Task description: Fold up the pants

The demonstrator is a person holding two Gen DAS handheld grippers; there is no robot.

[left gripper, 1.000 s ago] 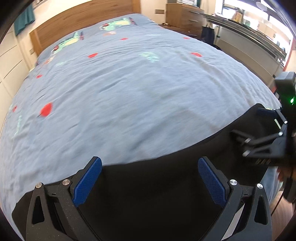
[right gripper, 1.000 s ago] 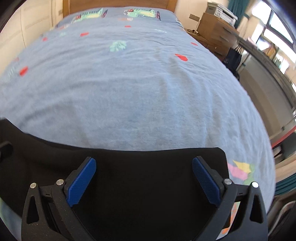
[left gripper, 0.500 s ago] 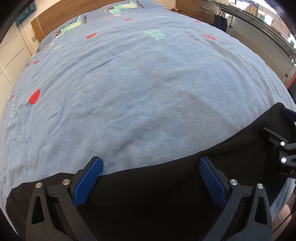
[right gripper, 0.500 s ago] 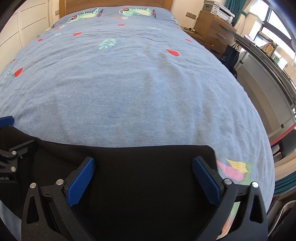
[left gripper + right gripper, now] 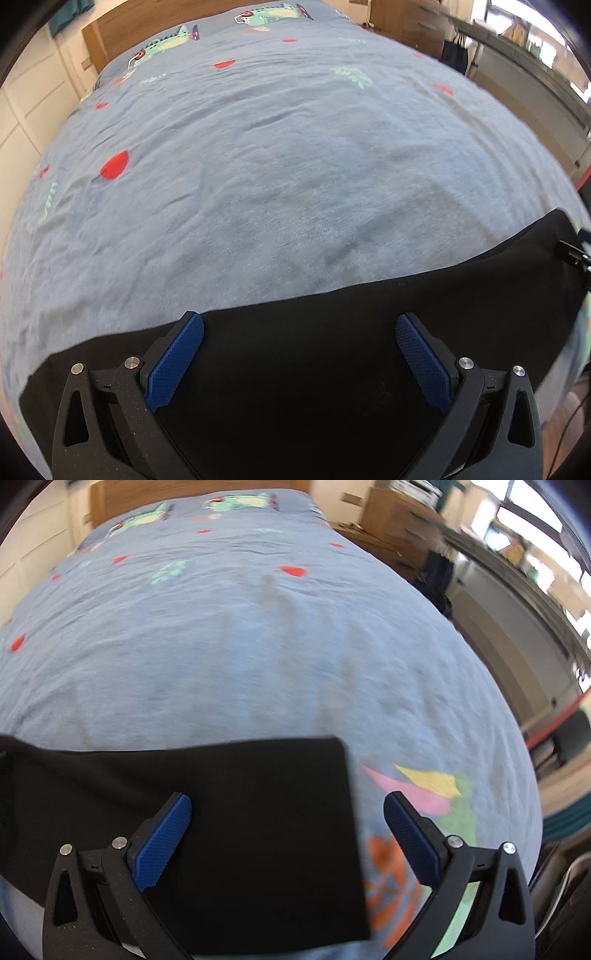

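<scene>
In the left wrist view, the left gripper (image 5: pixel 299 347) hung with its jaws spread wide and nothing between them, poised over the black pants (image 5: pixel 332 369). The pants lay flat as a long band along the near edge of the bed (image 5: pixel 295 166), their far hem running straight across the blue printed cover. At the right rim of this view a small part of the right gripper (image 5: pixel 574 254) showed over the pants' far end; its jaws could not be read from here.

In the right wrist view, the right gripper (image 5: pixel 288 823) was likewise wide apart and empty. The pants (image 5: pixel 240 812) ended in a squared corner between its fingers, so the left finger stood over cloth and the right one over bare cover, near the bed's right edge.

The step appeared to be taking hold of the two ends for a fold. To do it well, each gripper should probably come down on the near hem, pinch all layers together, and both should lift evenly so the edges meet squarely without dragging the cover.
</scene>
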